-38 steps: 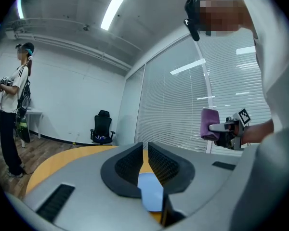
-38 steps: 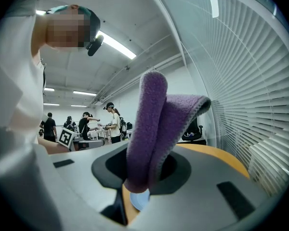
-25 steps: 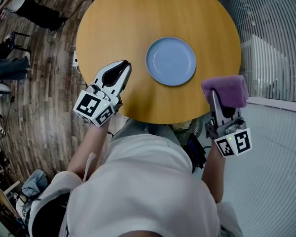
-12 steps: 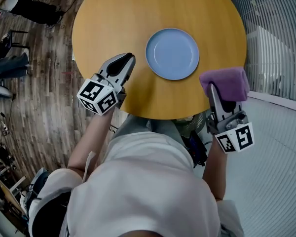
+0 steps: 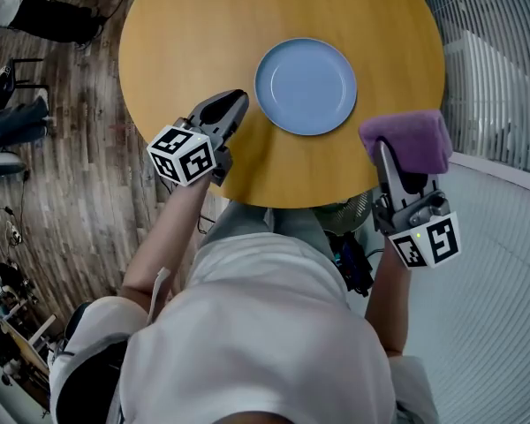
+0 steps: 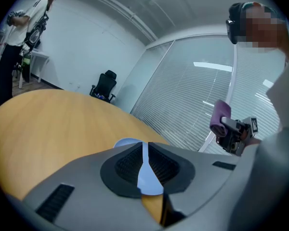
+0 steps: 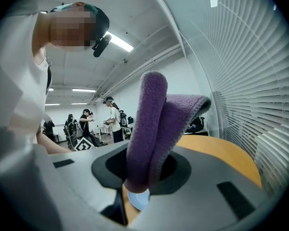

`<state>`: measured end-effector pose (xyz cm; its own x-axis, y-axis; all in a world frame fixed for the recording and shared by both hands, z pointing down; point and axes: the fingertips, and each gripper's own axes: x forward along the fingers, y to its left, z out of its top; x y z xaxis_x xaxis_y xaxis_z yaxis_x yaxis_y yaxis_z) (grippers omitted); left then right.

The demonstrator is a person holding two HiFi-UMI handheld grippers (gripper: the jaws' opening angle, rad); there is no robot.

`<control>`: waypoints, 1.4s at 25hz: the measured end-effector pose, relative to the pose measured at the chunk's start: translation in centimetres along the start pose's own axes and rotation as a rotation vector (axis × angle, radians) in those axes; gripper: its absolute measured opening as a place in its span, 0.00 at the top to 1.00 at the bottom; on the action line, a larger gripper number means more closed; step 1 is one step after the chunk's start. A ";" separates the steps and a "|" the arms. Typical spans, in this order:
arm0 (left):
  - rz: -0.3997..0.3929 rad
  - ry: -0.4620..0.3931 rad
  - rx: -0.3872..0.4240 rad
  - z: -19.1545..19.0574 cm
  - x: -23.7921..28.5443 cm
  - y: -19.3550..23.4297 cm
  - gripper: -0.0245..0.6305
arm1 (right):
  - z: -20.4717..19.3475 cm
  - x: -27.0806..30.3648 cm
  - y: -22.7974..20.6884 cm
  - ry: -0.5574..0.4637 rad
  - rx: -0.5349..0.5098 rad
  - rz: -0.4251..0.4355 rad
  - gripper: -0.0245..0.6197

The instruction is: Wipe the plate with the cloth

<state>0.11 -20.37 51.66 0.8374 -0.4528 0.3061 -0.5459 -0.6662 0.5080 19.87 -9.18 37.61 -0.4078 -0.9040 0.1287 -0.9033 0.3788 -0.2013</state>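
The plate (image 5: 306,87) sits bare on the round surface (image 5: 203,34), towards the near side, between the two hands. The cloth (image 5: 407,140) is not on it yet. It is folded over and pinched in the right tongs (image 5: 396,168), which hang off the surface's near right edge, apart from the plate. Held in a thick wad like that, it gives a soft pad to press down and rub with, I'd say.

The left tongs (image 5: 230,106) are pressed almost together with nothing in them, their tip just beside the plate's left rim and pointing at it. That looks like a place to steady the plate while the other hand wipes, though that is only my reading.

Some things I can't make out. The cloth buries the tips of the right tongs from above. The left gripper view shows the plate only as a pale sliver through the slit between the jaws, and the right gripper view shows just a small patch of it under the cloth. I can't tell whether the left tongs rest on the surface or hover over it. The person's body hides the surface's nearest edge. No dirt shows on the plate.
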 end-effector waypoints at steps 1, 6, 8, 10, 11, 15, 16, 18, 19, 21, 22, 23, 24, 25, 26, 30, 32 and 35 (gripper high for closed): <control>0.001 0.019 -0.010 -0.3 0.2 0.2 0.93 | 0.3 0.1 0.1 0.003 0.001 0.000 0.83; 0.045 0.105 -0.006 -2.3 1.7 1.9 0.93 | 0.5 0.4 0.1 0.012 0.007 -0.003 0.83; 0.060 0.128 -0.017 -3.0 2.2 2.6 0.93 | 0.5 0.4 -0.1 0.014 0.010 -0.006 0.83; 0.066 0.143 -0.033 -3.5 2.7 3.3 0.93 | 0.4 0.6 -0.2 0.016 0.013 -0.007 0.83; 0.067 0.151 -0.040 -3.7 2.9 3.5 0.93 | 0.4 0.7 -0.3 0.017 0.014 -0.008 0.83; 0.081 0.202 -0.065 -5.2 3.9 4.2 0.93 | 0.3 0.6 -0.4 0.018 0.016 -0.008 0.83; 0.085 0.211 -0.070 -5.6 4.0 4.4 0.92 | 0.3 0.6 -0.4 0.018 0.017 -0.008 0.83; 0.082 0.218 -0.091 -6.1 4.4 4.7 0.89 | 0.2 0.7 -0.5 0.017 0.019 -0.008 0.83; 0.077 0.221 -0.106 -6.3 4.7 4.8 0.84 | 0.1 0.7 -0.5 0.017 0.020 -0.009 0.83; 0.073 0.236 -0.125 -7.0 5.2 5.0 0.81 | -0.1 0.7 -0.7 0.017 0.022 -0.011 0.83; 0.077 0.247 -0.129 -7.3 5.4 5.2 0.81 | -0.1 0.7 -0.7 0.016 0.023 -0.012 0.83; 0.082 0.258 -0.135 -7.5 5.6 5.4 0.80 | 0.0 0.8 -0.7 0.016 0.023 -0.012 0.83; 0.088 0.269 -0.144 -7.8 5.8 5.6 0.80 | 0.0 0.9 -0.7 0.016 0.024 -0.013 0.83; 0.094 0.278 -0.154 -8.0 5.9 5.8 0.80 | 0.1 1.0 -0.7 0.016 0.024 -0.013 0.83; 0.099 0.288 -0.164 -8.2 6.0 6.0 0.80 | 0.1 1.0 -0.7 0.016 0.024 -0.014 0.83; 0.119 0.329 -0.195 -9.1 6.7 6.5 0.78 | 0.0 0.9 -1.0 0.017 0.026 -0.011 0.83; 0.124 0.344 -0.209 -9.3 7.1 6.5 0.77 | 0.0 0.9 -1.2 0.018 0.028 -0.011 0.83; 0.135 0.382 -0.210 -9.8 7.7 7.0 0.75 | -0.1 1.3 -1.4 0.020 0.029 -0.013 0.83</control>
<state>2.97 -22.76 65.47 0.7302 -0.2498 0.6359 -0.6667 -0.4641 0.5832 20.54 -10.88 38.13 -0.3988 -0.9046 0.1504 -0.9044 0.3608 -0.2278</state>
